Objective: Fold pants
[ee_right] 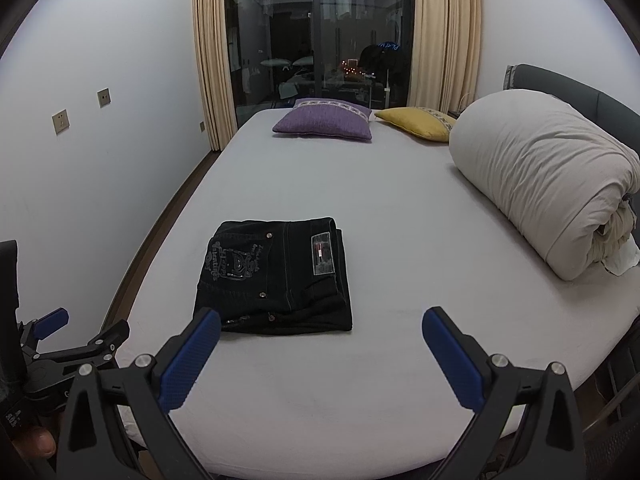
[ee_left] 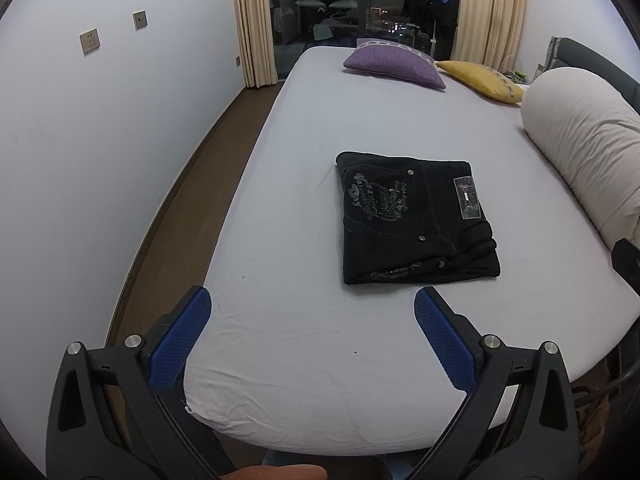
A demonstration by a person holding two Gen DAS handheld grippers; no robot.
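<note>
One pair of folded black denim pants [ee_right: 276, 280] lies on the one white-sheeted bed [ee_right: 400, 240]. Two square cushions sit toward twelve o'clock: one purple fabric cushion [ee_right: 324, 120] and one yellow fabric cushion [ee_right: 420, 122]. One rolled cream quilt [ee_right: 548, 184] lies at two o'clock. Two grey wall sockets [ee_right: 60, 122] show at nine o'clock. Two blue-padded tongs are present, the left tongs [ee_left: 312, 332] and the right tongs [ee_right: 320, 356].

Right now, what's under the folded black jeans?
The folded black jeans lie flat on the white bedsheet, which shows around every edge. Whether anything sits beneath them is covered. Both hand-held grippers hang open, apart from them.
</note>
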